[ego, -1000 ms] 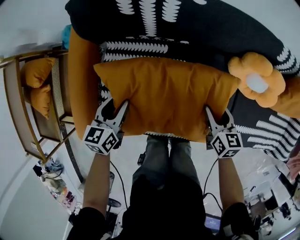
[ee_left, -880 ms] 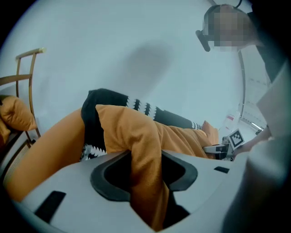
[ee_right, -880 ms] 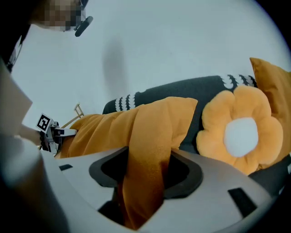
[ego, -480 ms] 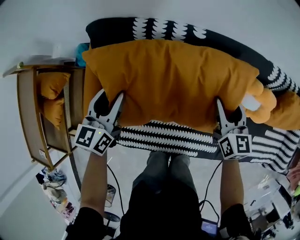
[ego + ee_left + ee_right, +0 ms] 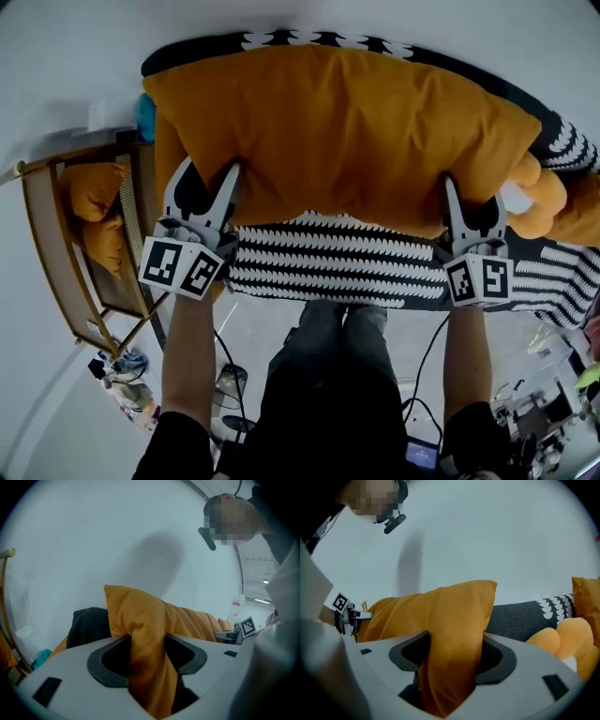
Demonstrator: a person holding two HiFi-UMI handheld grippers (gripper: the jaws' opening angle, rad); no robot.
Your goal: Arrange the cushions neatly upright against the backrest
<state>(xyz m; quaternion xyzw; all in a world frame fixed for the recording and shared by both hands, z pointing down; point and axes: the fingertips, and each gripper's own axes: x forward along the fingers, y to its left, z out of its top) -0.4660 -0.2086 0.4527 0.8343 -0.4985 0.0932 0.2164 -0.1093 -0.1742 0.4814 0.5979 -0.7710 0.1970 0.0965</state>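
While left gripper (image 5: 208, 171) and right gripper (image 5: 473, 192) jaws, just easing wider, pinch cushion (image 5: 347, 131) corners | cushion seemingly upright at backrest (image 5: 281, 39) | remaining: release

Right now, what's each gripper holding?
Left gripper: jaws, just opening wider, pinch the orange cushion.
Right gripper: jaws, just opening wider, pinch the same cushion.

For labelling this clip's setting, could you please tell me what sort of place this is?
Probably a living-room corner staged in a workspace: a sofa under a black-and-white cover, a large orange cushion, a wooden-framed shelf, and trailing cables.
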